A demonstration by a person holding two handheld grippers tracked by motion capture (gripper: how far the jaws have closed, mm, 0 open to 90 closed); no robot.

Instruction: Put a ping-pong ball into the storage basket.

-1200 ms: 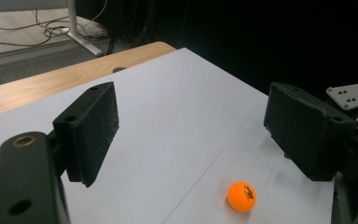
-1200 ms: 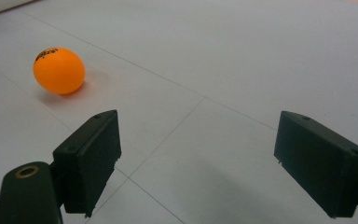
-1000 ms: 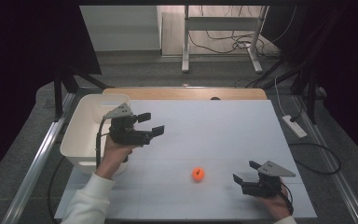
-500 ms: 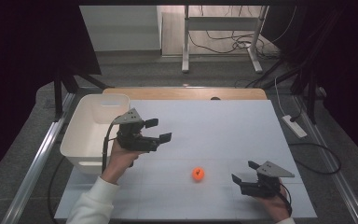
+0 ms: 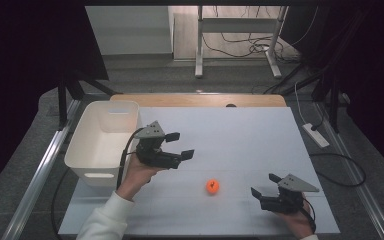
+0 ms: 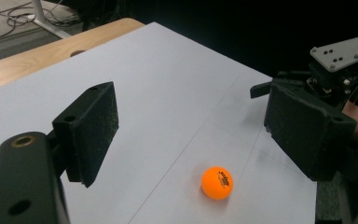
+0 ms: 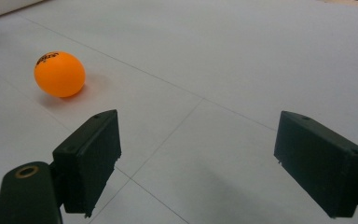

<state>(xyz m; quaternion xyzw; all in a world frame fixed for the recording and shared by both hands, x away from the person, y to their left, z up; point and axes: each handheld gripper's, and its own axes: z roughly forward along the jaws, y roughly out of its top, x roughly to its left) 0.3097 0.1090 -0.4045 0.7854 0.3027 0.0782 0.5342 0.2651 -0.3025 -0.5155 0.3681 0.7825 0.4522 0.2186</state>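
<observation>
A white table [image 5: 240, 130] is seen from above, with a white bin [image 5: 102, 142] standing at its left edge. The left gripper [image 5: 180, 145] is held just right of the bin, its jaws spread wide with nothing between them (the ball lies ahead of them in the left gripper view). The right gripper [image 5: 264, 186] is held low near the table's front right corner, its jaws likewise spread and empty. An orange ball [image 5: 212, 186] is found resting on the table surface between the two grippers, touched by neither, nearer the right one.
</observation>
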